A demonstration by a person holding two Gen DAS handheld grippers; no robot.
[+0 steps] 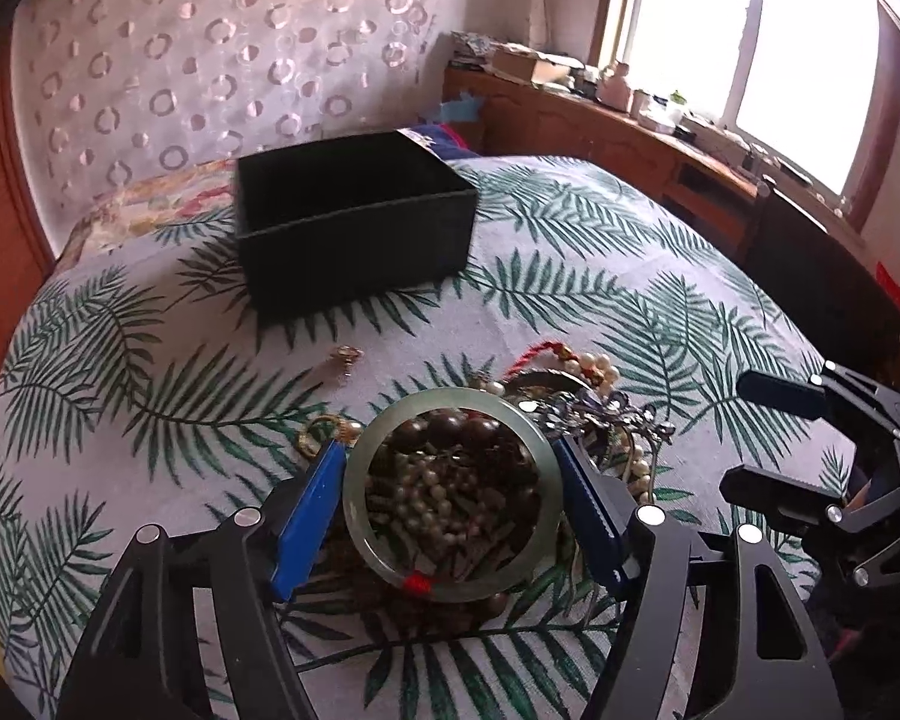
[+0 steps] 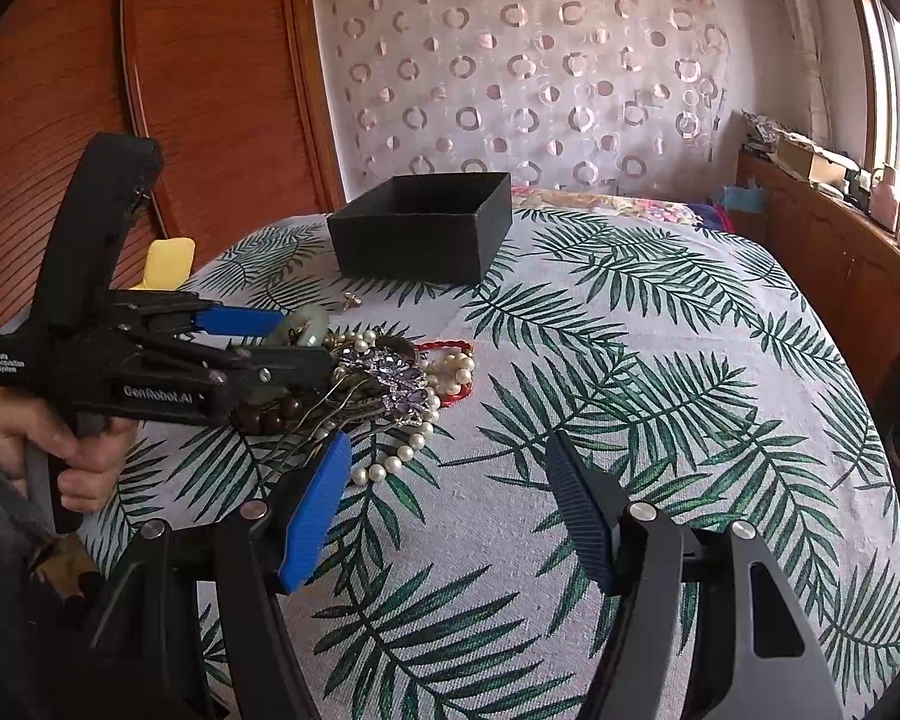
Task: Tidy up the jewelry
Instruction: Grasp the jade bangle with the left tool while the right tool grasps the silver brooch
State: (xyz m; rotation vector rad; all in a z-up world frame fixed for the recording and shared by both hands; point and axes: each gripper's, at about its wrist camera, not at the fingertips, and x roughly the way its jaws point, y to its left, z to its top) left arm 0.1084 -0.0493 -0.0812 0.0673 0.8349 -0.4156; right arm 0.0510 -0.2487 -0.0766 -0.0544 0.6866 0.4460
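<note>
Our left gripper (image 1: 450, 498) pinches the bangle (image 1: 450, 585) above the jewelry pile (image 2: 390, 378) on the desk (image 2: 630, 420); we should lift straight, avoiding snags, toward the box (image 1: 354, 228). Our right gripper (image 2: 450, 510) waits spread.

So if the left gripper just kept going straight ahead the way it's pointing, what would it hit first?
The left gripper already straddles the pale green jade bangle. Straight on lies the tangled jewelry pile, then probably the black open-topped box; depth is unclear.
</note>
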